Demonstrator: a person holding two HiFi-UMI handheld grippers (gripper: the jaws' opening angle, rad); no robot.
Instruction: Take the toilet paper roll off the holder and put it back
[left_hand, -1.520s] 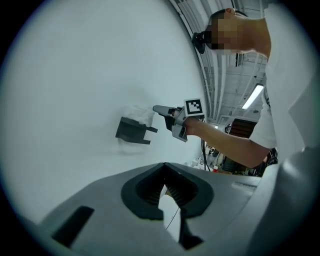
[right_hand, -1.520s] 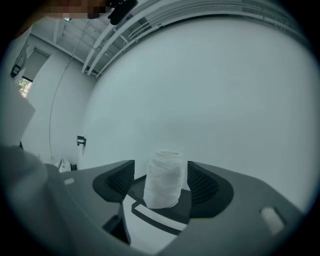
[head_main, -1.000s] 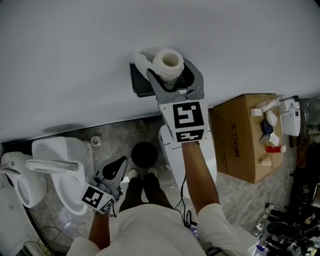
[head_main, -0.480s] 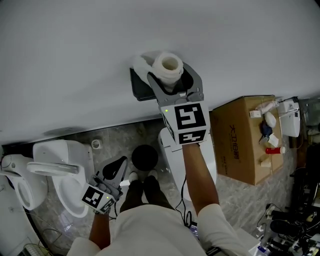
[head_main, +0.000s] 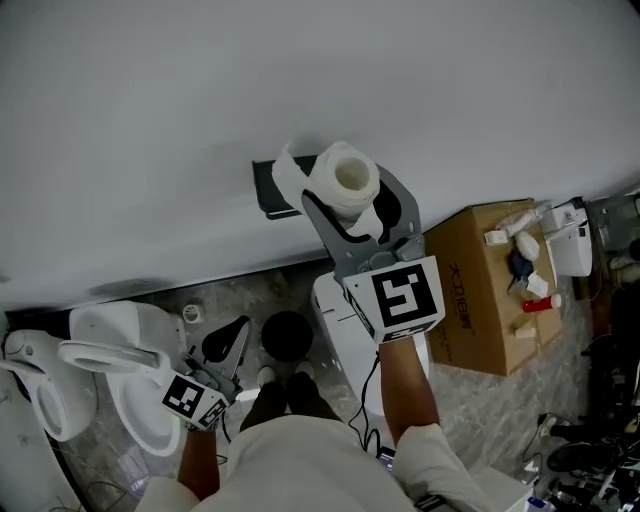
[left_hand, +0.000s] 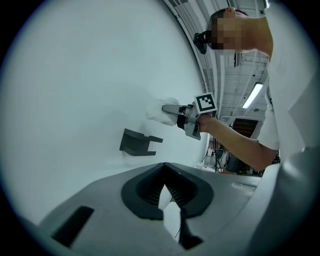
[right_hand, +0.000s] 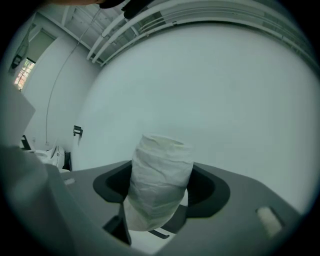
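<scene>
A white toilet paper roll (head_main: 345, 178) stands upright between the jaws of my right gripper (head_main: 352, 203), which is shut on it. A loose tail of paper (head_main: 289, 181) hangs off its left side. The dark holder (head_main: 270, 188) is fixed to the white wall just left of the roll and carries nothing. In the right gripper view the roll (right_hand: 159, 181) fills the space between the jaws. The left gripper view shows the holder (left_hand: 138, 143) and, right of it, the held roll (left_hand: 162, 111). My left gripper (head_main: 230, 335) hangs low near the floor, shut on nothing.
Two white toilets (head_main: 115, 352) stand at the lower left. A white bin (head_main: 340, 325) and a black round object (head_main: 288, 335) sit below the holder. A cardboard box (head_main: 480, 300) with small bottles on top stands to the right. Cables and gear crowd the right edge.
My right gripper has carried the roll to the right and away from the holder, which now shows bare. The left gripper has hardly moved.
</scene>
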